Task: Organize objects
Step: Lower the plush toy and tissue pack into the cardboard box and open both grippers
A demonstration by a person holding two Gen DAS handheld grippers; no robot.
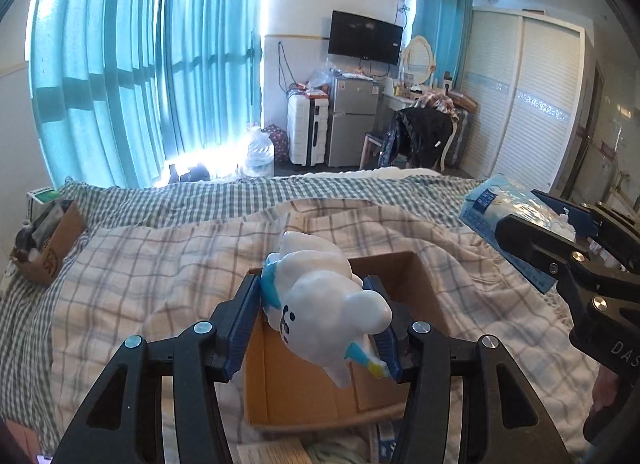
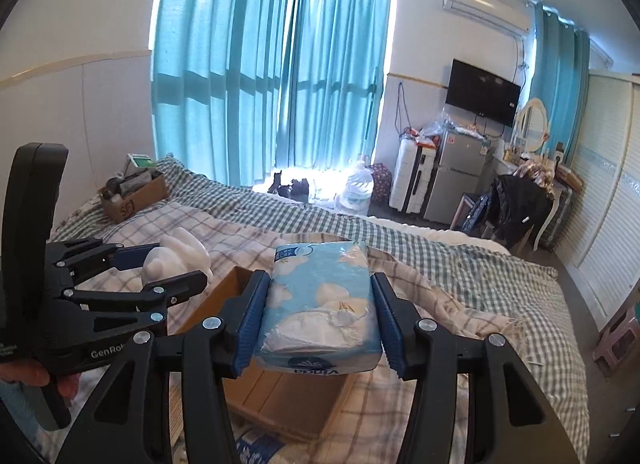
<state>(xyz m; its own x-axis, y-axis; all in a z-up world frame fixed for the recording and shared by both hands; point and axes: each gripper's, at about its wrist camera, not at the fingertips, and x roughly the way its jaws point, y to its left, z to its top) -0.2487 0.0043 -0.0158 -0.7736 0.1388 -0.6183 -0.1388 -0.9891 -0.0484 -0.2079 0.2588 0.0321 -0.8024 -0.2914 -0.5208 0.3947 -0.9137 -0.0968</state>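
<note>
My left gripper [image 1: 316,320] is shut on a white cartoon figurine [image 1: 324,300] with blue trim, held above an open cardboard box [image 1: 304,388] on the bed. My right gripper [image 2: 318,328] is shut on a blue and white tissue pack [image 2: 320,304], held over the same box [image 2: 288,396]. The left gripper [image 2: 176,264] with the figurine [image 2: 176,256] shows at the left in the right wrist view. The right gripper [image 1: 532,220] with the tissue pack [image 1: 508,216] shows at the right in the left wrist view.
The box sits on a plaid blanket [image 1: 160,272] over a checked bed. A second cardboard box [image 1: 48,244] with items sits at the bed's far left. Beyond the bed stand a water jug [image 1: 260,152], a suitcase [image 1: 306,130], a fridge [image 1: 352,120] and a wardrobe [image 1: 528,104].
</note>
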